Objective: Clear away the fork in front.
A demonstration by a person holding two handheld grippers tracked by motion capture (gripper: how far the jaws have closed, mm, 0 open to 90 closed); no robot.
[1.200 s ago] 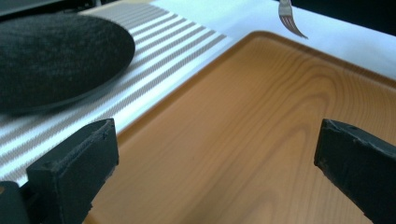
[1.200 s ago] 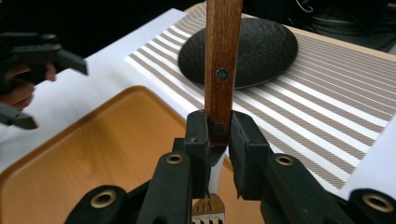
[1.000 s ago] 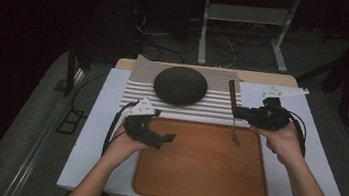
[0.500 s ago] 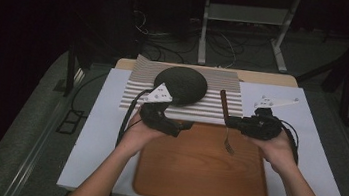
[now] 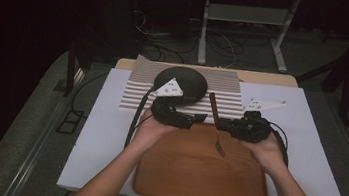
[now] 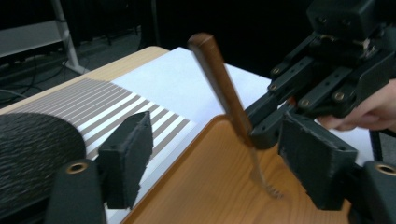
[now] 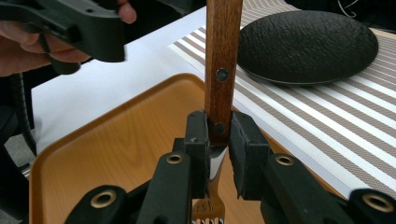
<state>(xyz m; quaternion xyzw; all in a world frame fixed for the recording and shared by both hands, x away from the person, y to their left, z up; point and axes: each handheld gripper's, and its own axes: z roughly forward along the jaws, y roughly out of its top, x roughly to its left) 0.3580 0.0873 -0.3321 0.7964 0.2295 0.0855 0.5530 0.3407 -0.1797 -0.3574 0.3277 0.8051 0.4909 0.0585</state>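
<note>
Right hand-held gripper (image 7: pixel 217 135) clamps a wooden-handled fork (image 7: pixel 223 60) above the smooth wooden tray (image 7: pixel 116 154).

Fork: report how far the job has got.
Done: the right hand-held gripper is clamped on the fork, tines down over the tray. In hand: the left hand-held gripper, jaws just closing, nears the fork's handle without touching it. Left: probably a handover; the plate is bare.
</note>
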